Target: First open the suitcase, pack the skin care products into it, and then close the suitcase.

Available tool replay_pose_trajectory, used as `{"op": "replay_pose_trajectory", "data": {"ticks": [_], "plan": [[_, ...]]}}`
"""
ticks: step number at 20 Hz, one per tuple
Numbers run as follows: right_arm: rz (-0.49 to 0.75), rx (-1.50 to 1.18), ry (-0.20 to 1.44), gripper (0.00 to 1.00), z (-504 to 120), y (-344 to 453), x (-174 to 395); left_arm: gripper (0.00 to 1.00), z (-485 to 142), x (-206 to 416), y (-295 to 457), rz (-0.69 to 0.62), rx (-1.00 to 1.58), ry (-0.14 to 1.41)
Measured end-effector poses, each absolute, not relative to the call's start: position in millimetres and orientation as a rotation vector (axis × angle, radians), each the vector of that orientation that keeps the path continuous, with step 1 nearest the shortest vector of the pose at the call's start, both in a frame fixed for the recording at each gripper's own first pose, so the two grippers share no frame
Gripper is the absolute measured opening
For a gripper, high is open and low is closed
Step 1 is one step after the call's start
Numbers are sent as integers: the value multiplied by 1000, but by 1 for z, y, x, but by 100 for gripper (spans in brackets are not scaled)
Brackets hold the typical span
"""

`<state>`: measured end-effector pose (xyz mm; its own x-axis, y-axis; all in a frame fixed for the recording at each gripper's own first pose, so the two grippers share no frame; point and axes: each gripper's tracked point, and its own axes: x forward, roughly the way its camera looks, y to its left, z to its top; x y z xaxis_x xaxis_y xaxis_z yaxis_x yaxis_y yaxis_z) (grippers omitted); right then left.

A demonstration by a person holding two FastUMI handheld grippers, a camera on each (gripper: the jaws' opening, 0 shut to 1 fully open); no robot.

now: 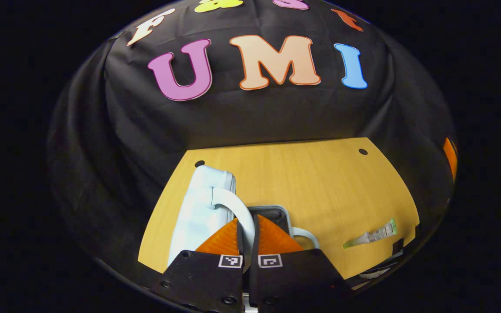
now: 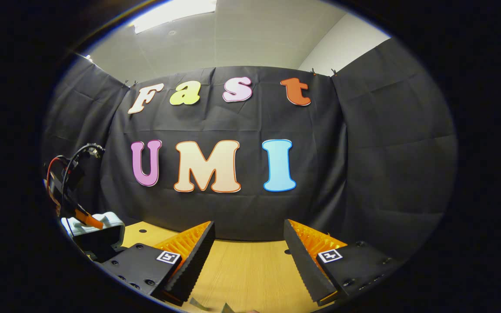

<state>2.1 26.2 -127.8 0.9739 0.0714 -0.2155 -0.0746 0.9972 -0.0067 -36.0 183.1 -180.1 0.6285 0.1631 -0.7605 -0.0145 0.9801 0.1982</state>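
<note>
At table's left edge: left gripper (image 1: pixel 248 226) clamps suitcase handle (image 1: pixel 237 208); right gripper (image 2: pixel 248 248) apart.

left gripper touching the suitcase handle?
Touching. The left gripper view shows the left gripper with both fingers closed on the suitcase handle.

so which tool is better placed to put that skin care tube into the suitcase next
Probably the right tool: it is open above the table. The left tool is shut on the suitcase handle, so it is busy, and the tube lies off to its side.
</note>
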Motion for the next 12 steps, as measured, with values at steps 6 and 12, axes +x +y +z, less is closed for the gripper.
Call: {"op": "replay_pose_trajectory", "data": {"ticks": [6, 12], "plan": [[80, 0, 218, 98, -132, 49, 6, 0, -153, -33, 249, 183, 234, 832], [58, -13, 198, 98, -127, 67, 11, 0, -141, -35, 317, 268, 271, 766]]}}
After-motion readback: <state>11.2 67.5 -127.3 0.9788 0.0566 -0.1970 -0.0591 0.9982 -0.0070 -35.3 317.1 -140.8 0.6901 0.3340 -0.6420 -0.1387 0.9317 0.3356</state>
